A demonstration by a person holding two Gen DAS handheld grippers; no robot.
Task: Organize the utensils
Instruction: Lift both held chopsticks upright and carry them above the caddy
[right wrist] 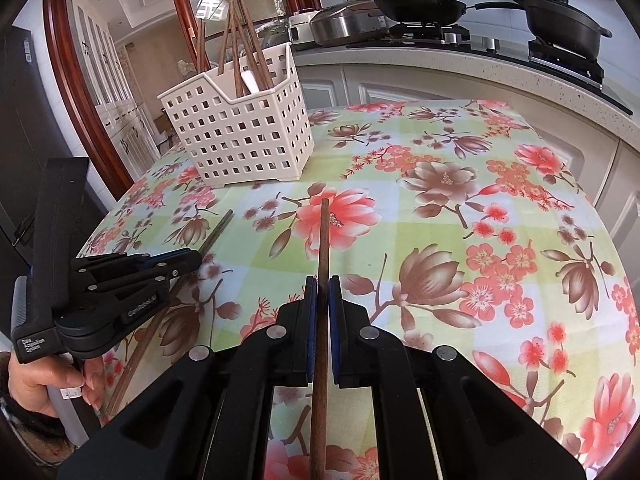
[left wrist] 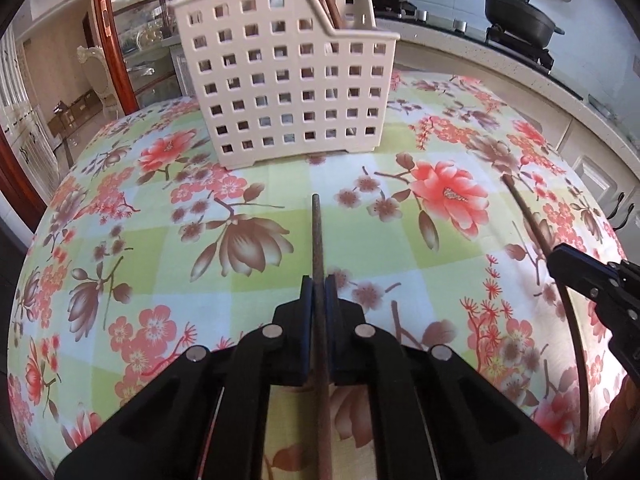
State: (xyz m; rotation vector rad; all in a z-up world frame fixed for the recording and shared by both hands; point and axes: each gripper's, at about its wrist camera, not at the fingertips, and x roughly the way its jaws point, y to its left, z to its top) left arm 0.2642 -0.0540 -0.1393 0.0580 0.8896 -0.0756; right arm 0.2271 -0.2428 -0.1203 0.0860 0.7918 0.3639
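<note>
chopsticks, two, dark brown wood, thin and round. one chopstick (left wrist: 319, 248) is pinched between the pressed-together jaws of the left gripper (left wrist: 319, 286), tip forward over the cloth. the other chopstick (right wrist: 323, 248) is pinched likewise by the right gripper (right wrist: 322, 286), its tip over a red flower print. the right wrist view shows the left gripper (right wrist: 188, 260) low at the left, carried by a hand (right wrist: 44, 380).

cream perforated utensil holder (right wrist: 240, 140) stands upright toward the far left of the counter (right wrist: 500, 280), near its far edge, with more chopsticks (right wrist: 236, 52) leaning inside. it is well apart from both held tips. floral cloth between holder and grippers lies bare. counter drops off at left and right edges; a stove with black pans (right wrist: 420, 8) lies beyond the far edge.
</note>
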